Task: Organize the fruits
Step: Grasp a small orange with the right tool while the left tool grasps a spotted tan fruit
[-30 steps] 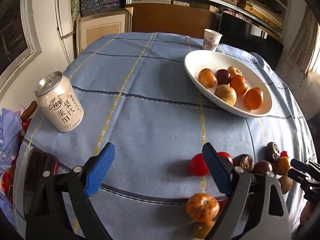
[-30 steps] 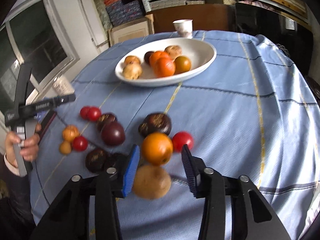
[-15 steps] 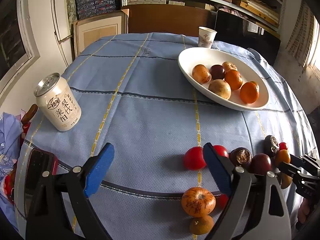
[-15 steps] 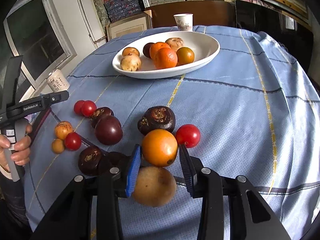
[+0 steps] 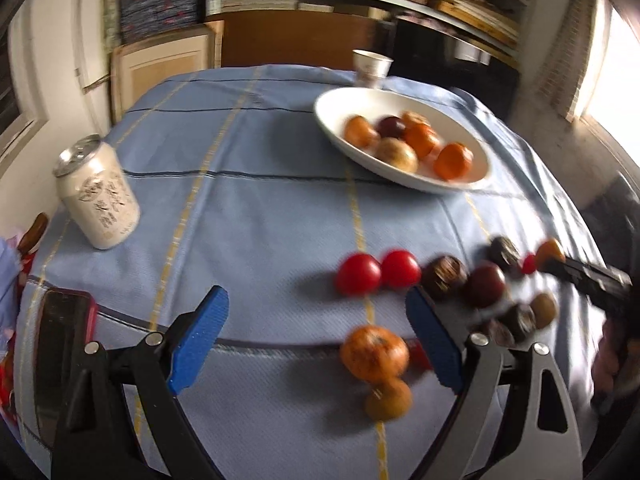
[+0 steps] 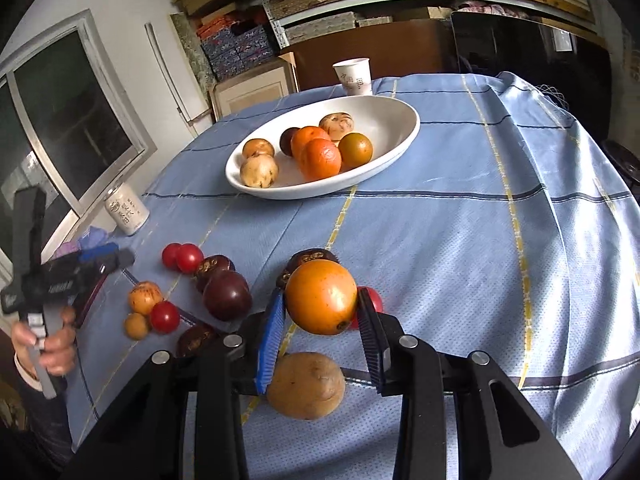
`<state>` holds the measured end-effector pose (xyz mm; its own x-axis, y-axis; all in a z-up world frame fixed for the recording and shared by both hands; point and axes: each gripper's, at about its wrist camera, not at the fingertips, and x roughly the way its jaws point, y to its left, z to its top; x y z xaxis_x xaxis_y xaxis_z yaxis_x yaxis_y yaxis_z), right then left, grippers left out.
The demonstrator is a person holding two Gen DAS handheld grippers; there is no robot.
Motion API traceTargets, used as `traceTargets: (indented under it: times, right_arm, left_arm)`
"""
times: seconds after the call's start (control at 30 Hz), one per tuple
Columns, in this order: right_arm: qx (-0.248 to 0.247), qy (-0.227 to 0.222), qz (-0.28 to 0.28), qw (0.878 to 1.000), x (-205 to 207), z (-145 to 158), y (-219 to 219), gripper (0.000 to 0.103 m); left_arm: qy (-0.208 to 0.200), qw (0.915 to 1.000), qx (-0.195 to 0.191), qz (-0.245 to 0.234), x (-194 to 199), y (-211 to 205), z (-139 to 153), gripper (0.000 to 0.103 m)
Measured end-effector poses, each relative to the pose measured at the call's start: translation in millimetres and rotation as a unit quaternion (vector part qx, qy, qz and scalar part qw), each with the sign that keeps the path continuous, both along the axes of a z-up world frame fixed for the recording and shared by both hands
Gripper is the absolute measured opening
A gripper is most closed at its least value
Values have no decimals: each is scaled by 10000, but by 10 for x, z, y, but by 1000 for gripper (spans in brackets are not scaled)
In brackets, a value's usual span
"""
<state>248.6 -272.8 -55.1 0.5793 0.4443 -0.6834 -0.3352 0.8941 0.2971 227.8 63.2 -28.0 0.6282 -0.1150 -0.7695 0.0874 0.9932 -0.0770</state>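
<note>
Behind the right gripper (image 6: 320,334), a dark fruit (image 6: 306,260) and a red tomato (image 6: 370,300) were mostly hidden by the orange (image 6: 321,297) clamped between its blue pads; the orange looked lifted off the cloth (image 6: 460,240). A tan fruit (image 6: 306,385) lay on the cloth just below the orange, part-covered by the left pad. Another dark fruit (image 6: 196,340) was half cut off by the gripper frame.

Left wrist view was motion-blurred. Left gripper (image 5: 316,340) hung with jaws wide apart, nothing between them, over the near edge of the table. Its right finger (image 5: 436,344) cut across the loose cluster, hiding part of a small red fruit beside a mottled orange fruit (image 5: 374,354). Two tomatoes (image 5: 376,272) sat touching, clear of the pads.

Far side: white bowl (image 6: 384,112) held six fruits, with bare room at its right end. Paper cup (image 6: 353,76) stood just behind the bowl. Broad open cloth lay between the cluster and the bowl. Can (image 5: 98,196) stood near the left edge; a phone (image 5: 60,344) lay at the near left corner, partly behind the left finger.
</note>
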Motion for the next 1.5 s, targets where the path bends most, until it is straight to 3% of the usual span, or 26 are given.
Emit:
traceTargets:
  times: [0.3,0.53,0.83,1.03,1.17,1.5]
  right_arm:
    - [-88,20,5,10000,-15,-16,32,37]
    - [-174,39,40,9998,-21,-38,59,37]
    - [-177,38,47,9998,-23,-38,62,37]
    - [-204,31,61,9998,-27,-42,72,37]
    - [-218,24,67,9997,-31,-44,77,37]
    - [-220,-27,65,9997,-43,-20,74,37]
  left_arm:
    - [73,9979,207,-617,-110,-273,-107,78]
    - [324,9973,169,-640,-78,-265,-223,55]
    - [597,9959,191,-652,-22,-287,-378,53]
    - [532,9965,194,-620,-16,-287,-381,51]
    - [501,9961,177,-702,-31,-306,-374,40]
    - [337,9973,174,-626,-52,-302,-333,40]
